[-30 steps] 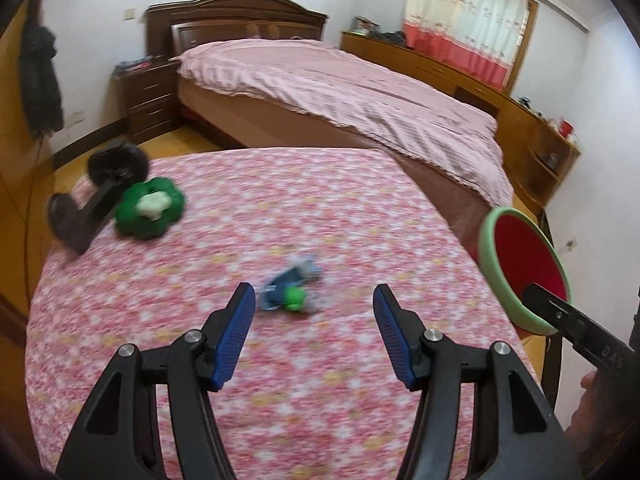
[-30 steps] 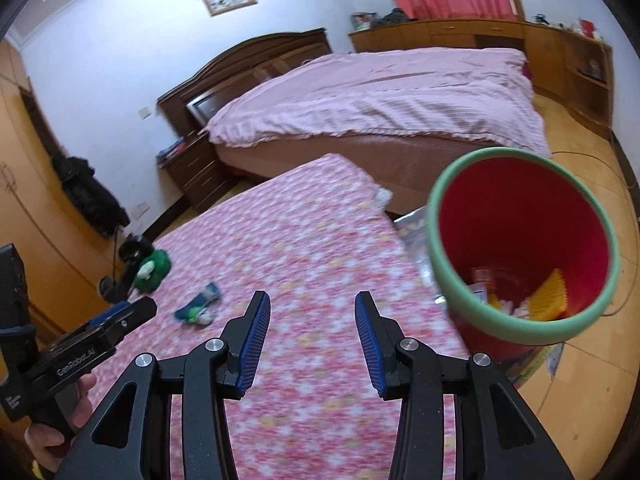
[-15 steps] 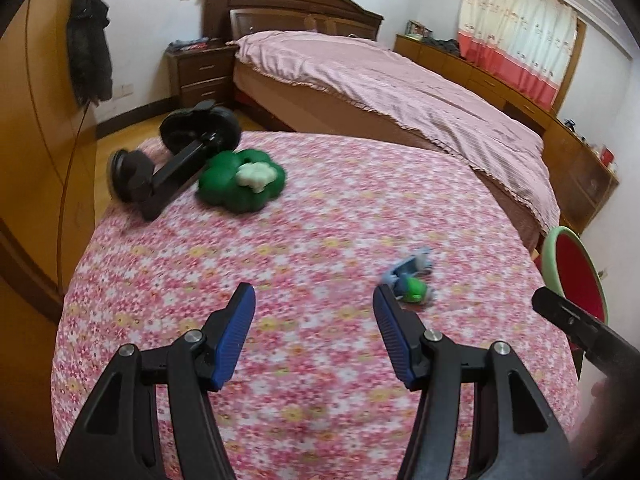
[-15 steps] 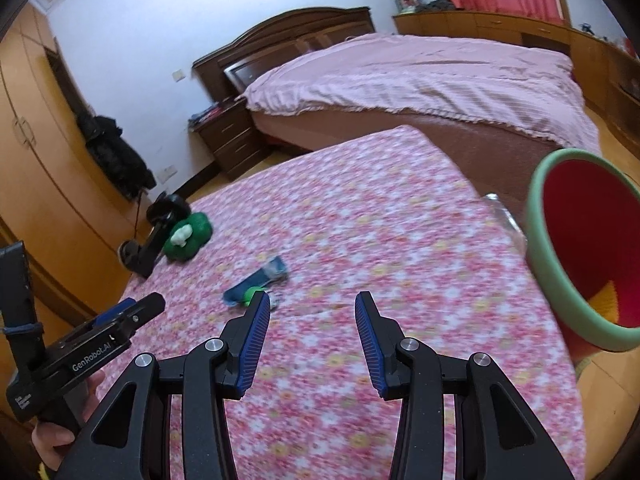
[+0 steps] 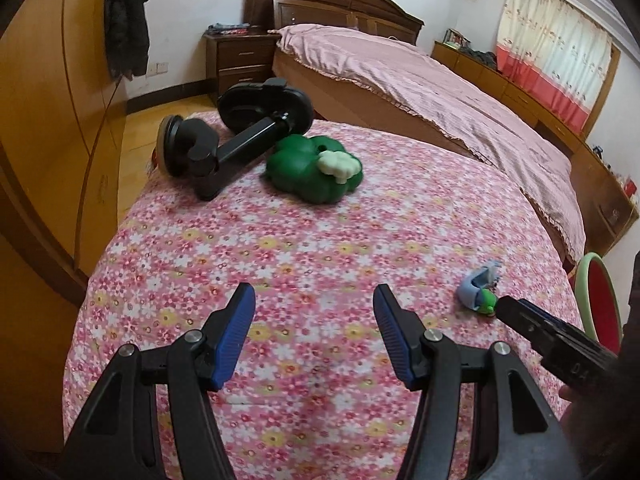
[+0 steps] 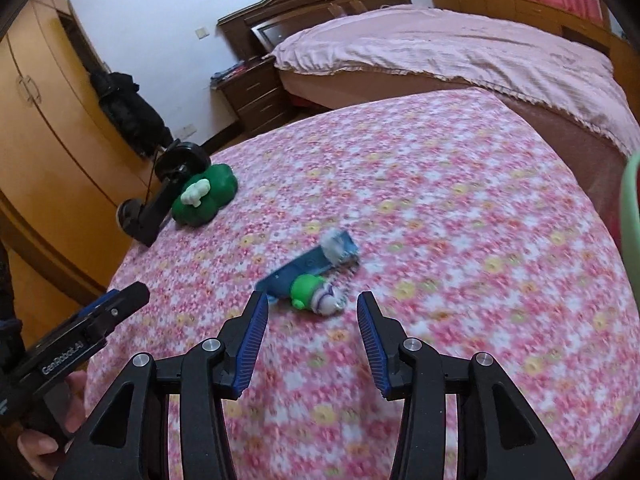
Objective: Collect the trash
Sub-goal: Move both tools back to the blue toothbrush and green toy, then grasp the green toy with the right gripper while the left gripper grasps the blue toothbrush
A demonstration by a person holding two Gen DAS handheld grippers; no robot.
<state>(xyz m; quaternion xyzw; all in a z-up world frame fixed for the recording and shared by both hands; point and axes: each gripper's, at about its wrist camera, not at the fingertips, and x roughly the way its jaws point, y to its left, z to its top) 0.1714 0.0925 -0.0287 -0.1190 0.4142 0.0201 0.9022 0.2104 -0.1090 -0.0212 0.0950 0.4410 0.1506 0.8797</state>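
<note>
Right wrist view: the right gripper point(image 6: 308, 316) has its blue pads apart with nothing held between them, and it hangs above the flowered cloth point(image 6: 440, 208) that covers the table. Just ahead of the fingertips lies the trash point(image 6: 316, 276), a crumpled blue wrapper with a green and white piece against it; it rests on the cloth in front of the gap between the pads, and nothing stands between it and the gripper. Farther away, near the far left corner of the cloth, there is a green toy point(image 6: 204, 200) with a small white part on top, and touching it a black holder point(image 6: 160, 196) with round ends. At the right edge of this view only the pale green rim of the bin point(image 6: 630, 216) shows. At the lower left the left gripper point(image 6: 116, 312) enters, held by a hand point(image 6: 52, 424). In the left wrist view the left gripper point(image 5: 314, 336) is about half open and empty, above bare cloth point(image 5: 320, 240). The trash point(image 5: 480, 292) lies to its right, and the tip of the right gripper point(image 5: 516, 314) is just beside it, partly covering it. The red bin point(image 5: 598, 300) stands beyond the table edge, at the right. The green toy point(image 5: 316, 172) and the black holder point(image 5: 240, 136) are well apart from both grippers. Behind the table there is a bed point(image 5: 440, 92) with a pink cover.
</note>
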